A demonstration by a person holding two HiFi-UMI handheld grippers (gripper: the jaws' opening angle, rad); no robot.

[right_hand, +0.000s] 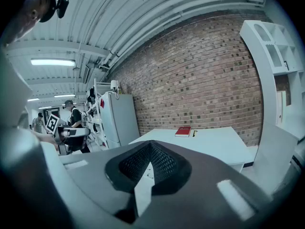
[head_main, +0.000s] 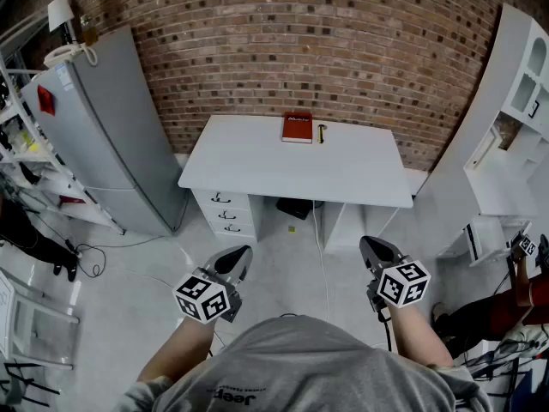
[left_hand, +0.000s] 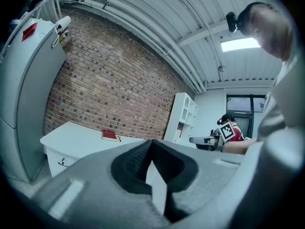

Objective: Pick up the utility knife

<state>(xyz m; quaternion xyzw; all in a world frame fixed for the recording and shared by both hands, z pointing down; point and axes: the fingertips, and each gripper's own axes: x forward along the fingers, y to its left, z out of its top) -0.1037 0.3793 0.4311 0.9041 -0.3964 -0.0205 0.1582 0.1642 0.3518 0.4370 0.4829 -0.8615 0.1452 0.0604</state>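
The utility knife (head_main: 322,133), small, yellow and black, lies at the back of the white desk (head_main: 343,170), just right of a red book (head_main: 298,128). Both grippers hang low in front of the person, well short of the desk. My left gripper (head_main: 240,256) is shut with nothing in it, and so is my right gripper (head_main: 371,245). In the left gripper view the jaws (left_hand: 151,142) meet at the tips, with the book (left_hand: 109,136) and knife (left_hand: 119,139) far off. The right gripper view shows its closed tips (right_hand: 150,144) below the distant knife (right_hand: 194,133) and book (right_hand: 183,131).
A grey fridge (head_main: 103,136) stands left of the desk and a white shelf unit (head_main: 515,118) right of it. Drawers (head_main: 225,213) fill the desk's left underside, with cables on the floor. Other people sit at the room's sides.
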